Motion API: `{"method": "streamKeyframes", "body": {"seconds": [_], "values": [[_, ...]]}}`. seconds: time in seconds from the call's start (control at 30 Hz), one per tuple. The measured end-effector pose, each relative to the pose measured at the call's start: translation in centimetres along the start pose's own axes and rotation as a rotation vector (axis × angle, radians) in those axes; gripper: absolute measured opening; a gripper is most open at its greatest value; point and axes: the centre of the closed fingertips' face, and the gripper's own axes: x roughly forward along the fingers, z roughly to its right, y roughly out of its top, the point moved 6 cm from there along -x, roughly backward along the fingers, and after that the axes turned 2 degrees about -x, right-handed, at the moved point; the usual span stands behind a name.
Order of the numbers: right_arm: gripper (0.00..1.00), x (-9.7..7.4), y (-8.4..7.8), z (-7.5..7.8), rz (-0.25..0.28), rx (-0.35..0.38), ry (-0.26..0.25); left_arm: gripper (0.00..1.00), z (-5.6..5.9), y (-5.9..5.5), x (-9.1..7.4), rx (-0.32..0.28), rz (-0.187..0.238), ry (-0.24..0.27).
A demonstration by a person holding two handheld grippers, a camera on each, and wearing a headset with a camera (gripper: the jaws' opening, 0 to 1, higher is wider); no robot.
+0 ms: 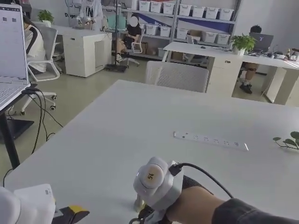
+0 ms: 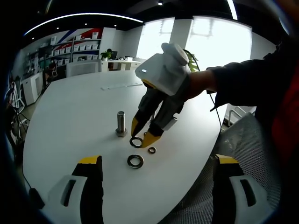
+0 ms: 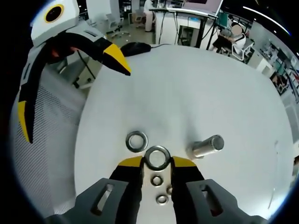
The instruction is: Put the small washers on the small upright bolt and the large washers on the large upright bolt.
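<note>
A steel upright bolt point(image 2: 121, 123) stands on the white table point(image 2: 70, 116). My right gripper point(image 3: 157, 161) points down just in front of it, its yellow tips closed on the sides of a large washer point(image 3: 157, 157) at the table surface. A second large washer point(image 3: 136, 141) lies flat beside it. Several small washers point(image 3: 157, 180) lie between the right jaws. In the left gripper view, the right gripper point(image 2: 140, 136) holds the same large washer point(image 2: 136, 142), with one small washer point(image 2: 152, 150) close by. My left gripper point(image 2: 158, 161) hovers wide open, holding nothing, a short way back from the washers.
A white power strip point(image 1: 210, 140) lies farther out on the table, and a small plant point(image 1: 289, 140) is at the right edge. A mesh chair point(image 1: 177, 74) stands at the far side. Beyond are desks, shelves and seated people. A laptop point(image 1: 11, 51) is on a stand at left.
</note>
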Motion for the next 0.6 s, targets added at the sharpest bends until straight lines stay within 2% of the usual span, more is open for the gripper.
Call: {"method": "streamKeyframes", "body": {"seconds": [0.6], "values": [[0.23, -4.2, -0.7, -0.1, 0.005, -0.004, -0.045, 0.99, 0.1, 0.4, 0.3, 0.012, 0.008, -0.012]]}}
